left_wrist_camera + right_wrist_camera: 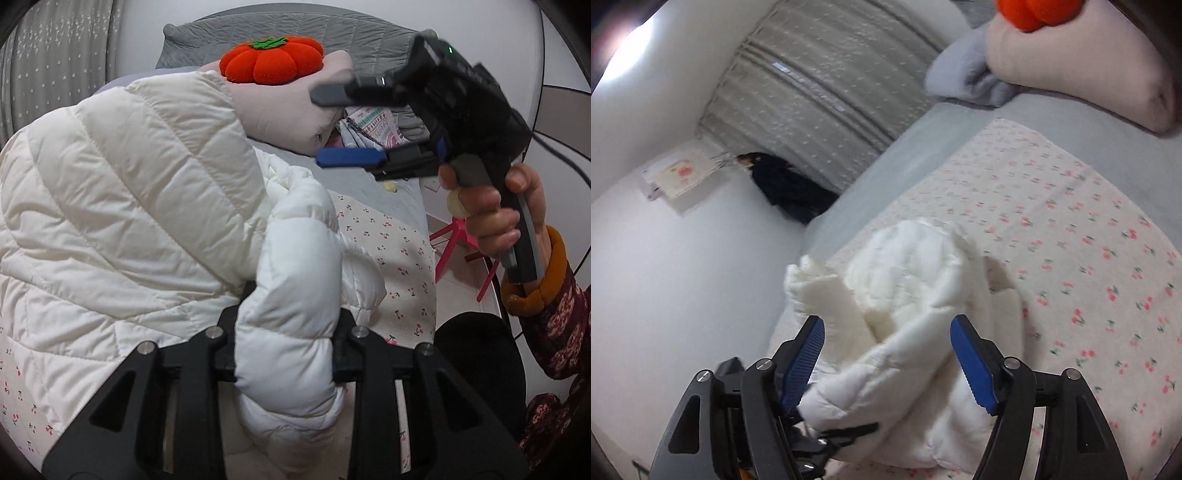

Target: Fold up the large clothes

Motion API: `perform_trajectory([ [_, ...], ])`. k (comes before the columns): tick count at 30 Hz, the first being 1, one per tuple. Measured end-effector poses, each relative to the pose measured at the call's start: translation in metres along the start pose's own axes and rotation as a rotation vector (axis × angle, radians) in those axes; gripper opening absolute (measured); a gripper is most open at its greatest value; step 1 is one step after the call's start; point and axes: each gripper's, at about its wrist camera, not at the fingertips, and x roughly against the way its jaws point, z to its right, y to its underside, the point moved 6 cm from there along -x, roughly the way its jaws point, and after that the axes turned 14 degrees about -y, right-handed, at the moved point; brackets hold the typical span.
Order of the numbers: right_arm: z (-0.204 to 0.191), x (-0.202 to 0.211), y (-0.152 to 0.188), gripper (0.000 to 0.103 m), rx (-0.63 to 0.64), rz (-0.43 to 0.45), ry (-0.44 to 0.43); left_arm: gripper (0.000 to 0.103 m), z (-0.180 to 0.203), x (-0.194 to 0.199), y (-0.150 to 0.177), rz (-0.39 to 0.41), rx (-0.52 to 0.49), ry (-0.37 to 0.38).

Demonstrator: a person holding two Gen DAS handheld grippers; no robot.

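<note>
Two grippers work one white quilted puffer jacket [122,206] that lies on the cherry-print sheet [399,254] of the bed. The left gripper [288,354] is clenched on a puffy bunch of it, apparently a sleeve or cuff, which fills the gap between the jaws. The right gripper [888,360] stands released, jaws spread wide and touching nothing, with jacket fabric loose below them.

With only one grip on slippery, springy padding, I judge the fold may puff back open, or the bunch may slide out of the left jaws if pulled hard.

From the left wrist view the jacket's long axis runs from the near left edge up toward the red pumpkin cushion [271,61] on the folded beige quilt [288,110]; which end is the collar I cannot tell.
</note>
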Motion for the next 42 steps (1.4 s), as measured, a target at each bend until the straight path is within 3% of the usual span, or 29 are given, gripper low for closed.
perform_trajectory([
  [5, -0.025, -0.051, 0.006, 0.073, 0.098, -0.163, -0.036, 0.037, 0.002, -0.003, -0.005, -0.002, -0.022, -0.017],
  [6, -0.024, -0.060, 0.008, 0.060, 0.110, -0.185, -0.025, 0.038, 0.005, -0.003, -0.005, -0.001, -0.027, -0.023],
  [7, -0.023, -0.070, 0.008, 0.022, 0.129, -0.203, -0.012, 0.039, 0.007, -0.001, -0.005, -0.001, -0.035, -0.036],
  [8, -0.021, -0.077, 0.008, 0.014, 0.144, -0.217, 0.010, 0.044, 0.009, 0.001, -0.005, -0.003, -0.047, -0.048],
  [10, -0.010, -0.083, 0.006, 0.011, 0.152, -0.212, 0.066, 0.050, 0.014, 0.007, -0.005, -0.008, -0.065, -0.045],
  [15, 0.025, -0.076, 0.002, 0.009, 0.112, -0.196, 0.151, 0.051, 0.004, 0.046, -0.013, 0.032, -0.057, 0.032],
  [19, 0.054, -0.068, 0.008, 0.009, 0.044, -0.195, 0.167, 0.051, -0.038, 0.051, -0.032, 0.073, 0.069, -0.054],
  [23, 0.071, -0.064, 0.014, 0.009, 0.010, -0.200, 0.154, 0.051, -0.070, 0.014, -0.048, 0.037, 0.174, -0.128],
  [27, 0.068, -0.054, 0.018, 0.010, 0.001, -0.194, 0.136, 0.051, -0.069, -0.015, -0.055, 0.013, 0.150, -0.164],
  [30, 0.068, -0.036, 0.009, 0.021, -0.012, -0.146, 0.128, 0.051, -0.065, -0.025, -0.054, 0.005, 0.104, -0.181],
  [33, 0.071, -0.008, -0.003, 0.056, -0.005, -0.056, 0.147, 0.051, -0.066, -0.027, -0.049, 0.010, 0.109, -0.178],
  [36, 0.082, 0.011, -0.014, 0.060, -0.003, -0.006, 0.207, 0.051, -0.072, -0.022, -0.045, 0.029, 0.146, -0.154],
  [38, 0.096, 0.008, -0.016, 0.060, -0.038, -0.032, 0.237, 0.051, -0.075, -0.020, -0.043, 0.039, 0.163, -0.139],
  [39, 0.101, 0.001, -0.016, 0.054, -0.036, -0.059, 0.247, 0.051, -0.075, -0.019, -0.042, 0.042, 0.167, -0.134],
  [40, 0.105, -0.008, -0.017, 0.028, -0.031, -0.081, 0.238, 0.051, -0.075, -0.019, -0.041, 0.046, 0.171, -0.129],
  [41, 0.108, -0.019, -0.018, 0.018, -0.036, -0.103, 0.225, 0.051, -0.076, -0.019, -0.041, 0.049, 0.175, -0.127],
  [42, 0.110, -0.027, -0.020, 0.016, -0.035, -0.111, 0.230, 0.051, -0.077, -0.019, -0.041, 0.049, 0.177, -0.129],
])
